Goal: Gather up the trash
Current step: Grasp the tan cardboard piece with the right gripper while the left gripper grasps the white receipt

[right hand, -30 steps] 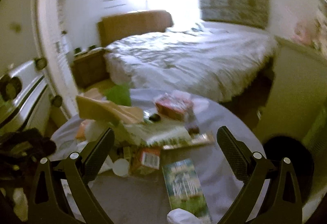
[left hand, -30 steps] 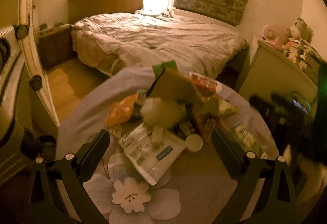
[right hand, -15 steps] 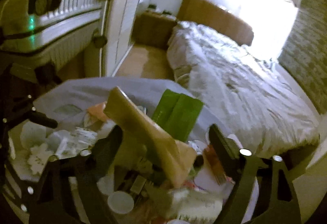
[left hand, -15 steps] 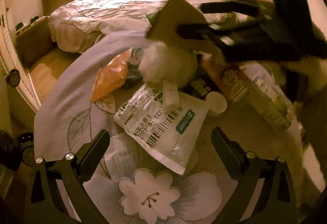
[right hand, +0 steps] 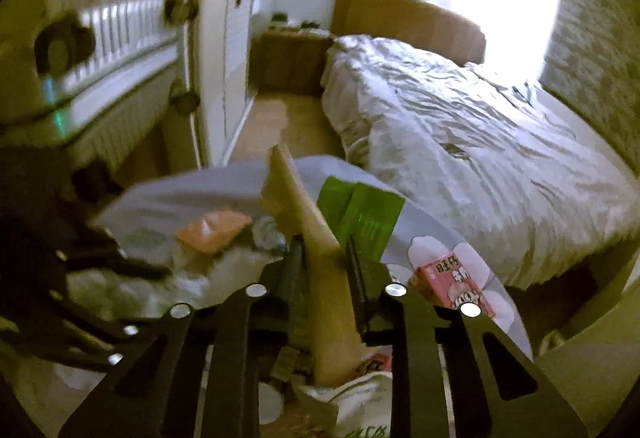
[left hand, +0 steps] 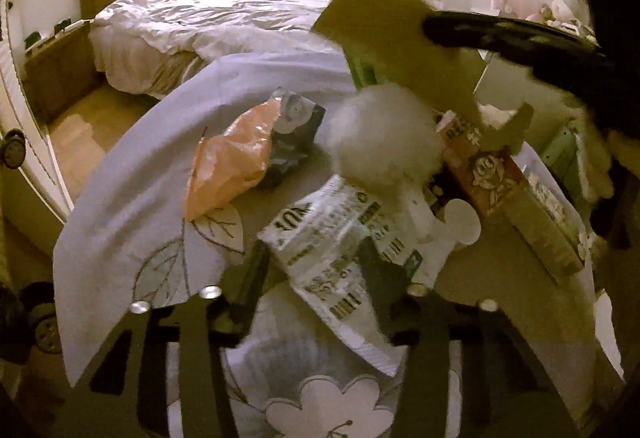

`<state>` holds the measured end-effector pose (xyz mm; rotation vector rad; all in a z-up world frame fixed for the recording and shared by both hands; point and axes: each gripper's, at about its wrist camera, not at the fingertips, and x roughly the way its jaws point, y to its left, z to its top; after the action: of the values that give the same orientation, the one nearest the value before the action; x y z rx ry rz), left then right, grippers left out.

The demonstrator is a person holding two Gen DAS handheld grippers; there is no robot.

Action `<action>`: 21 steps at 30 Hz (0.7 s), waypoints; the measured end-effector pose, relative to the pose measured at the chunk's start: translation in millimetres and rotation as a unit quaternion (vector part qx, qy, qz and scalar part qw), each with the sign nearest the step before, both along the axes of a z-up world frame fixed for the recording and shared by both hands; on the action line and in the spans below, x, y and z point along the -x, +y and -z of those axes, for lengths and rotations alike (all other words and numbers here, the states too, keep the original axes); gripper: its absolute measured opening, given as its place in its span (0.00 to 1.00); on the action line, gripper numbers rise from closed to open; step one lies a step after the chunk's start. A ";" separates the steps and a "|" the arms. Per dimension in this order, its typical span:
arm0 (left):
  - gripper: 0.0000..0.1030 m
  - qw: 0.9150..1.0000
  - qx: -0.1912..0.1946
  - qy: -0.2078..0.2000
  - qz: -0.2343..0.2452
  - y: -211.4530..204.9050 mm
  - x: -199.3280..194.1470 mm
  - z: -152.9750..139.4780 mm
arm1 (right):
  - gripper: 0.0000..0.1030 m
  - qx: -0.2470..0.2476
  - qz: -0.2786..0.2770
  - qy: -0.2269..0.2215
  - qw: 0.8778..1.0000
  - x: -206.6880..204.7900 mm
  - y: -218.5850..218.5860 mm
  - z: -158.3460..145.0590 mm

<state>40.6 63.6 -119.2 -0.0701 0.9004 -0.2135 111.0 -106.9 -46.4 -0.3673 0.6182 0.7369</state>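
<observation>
Evidently both grippers had gone from wide open to closing within the last second. The left gripper (left hand: 316, 270) had sunk onto the pile, and its jaws were closing around the white printed packet (left hand: 340, 254), which lay between them on the flowered tablecloth (left hand: 132, 198); whether the pads pressed it yet could not be told. The right gripper (right hand: 324, 262) had swung across, and its jaws were closing on the tan cardboard piece (right hand: 320, 250), which stood on edge between the pads and appeared pinched. Judged from this, two items of trash were being secured at once, though neither looked lifted clear. No bin or bag for collection was visible in either view. Remaining litter, including the orange bag (left hand: 228, 166), white fluffy wad (left hand: 384, 134) and pink carton (right hand: 452, 286), lay loose on the cloth.
</observation>
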 end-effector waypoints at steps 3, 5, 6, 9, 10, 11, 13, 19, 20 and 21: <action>0.33 1.000 0.018 0.003 -0.006 5.5 5.8 -3.9 | 0.21 -0.045 0.015 0.007 0.999 9.6 -15.3 -16.8; 0.32 1.000 0.017 -0.001 -0.008 5.4 14.1 -8.1 | 0.21 -0.079 0.026 0.012 0.996 17.0 -29.2 -28.7; 0.31 1.000 0.016 -0.003 -0.008 4.6 17.6 -10.8 | 0.21 -0.092 0.031 0.015 0.995 20.5 -35.1 -33.7; 0.26 1.000 0.025 -0.016 -0.008 2.6 33.3 -24.3 | 0.21 -0.146 0.046 0.033 0.988 28.3 -60.2 -48.5; 0.04 0.999 0.029 -0.020 -0.010 3.2 38.0 -28.8 | 0.21 -0.161 0.051 0.037 0.985 31.4 -68.3 -52.4; 0.04 0.999 0.031 -0.022 -0.013 4.0 42.6 -34.6 | 0.21 -0.175 0.057 0.042 0.982 34.0 -77.0 -55.1; 0.04 0.999 0.038 -0.030 -0.017 4.3 50.8 -44.7 | 0.21 -0.202 0.070 0.053 0.975 39.5 -95.1 -58.2; 0.04 0.999 0.006 -0.036 -0.012 -6.6 59.9 -53.9 | 0.21 -0.230 0.102 0.078 0.965 57.0 -129.9 -47.7; 0.05 0.999 0.005 -0.029 -0.013 -7.8 56.9 -51.1 | 0.21 -0.229 0.110 0.079 0.964 61.2 -135.6 -44.7; 0.05 1.000 0.004 -0.023 -0.014 -8.2 56.8 -47.5 | 0.21 -0.228 0.114 0.080 0.964 64.8 -139.8 -42.1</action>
<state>-16.2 55.4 -71.7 -0.0858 0.8519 -0.1914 46.2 -246.7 -4.3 0.1881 0.6090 0.6669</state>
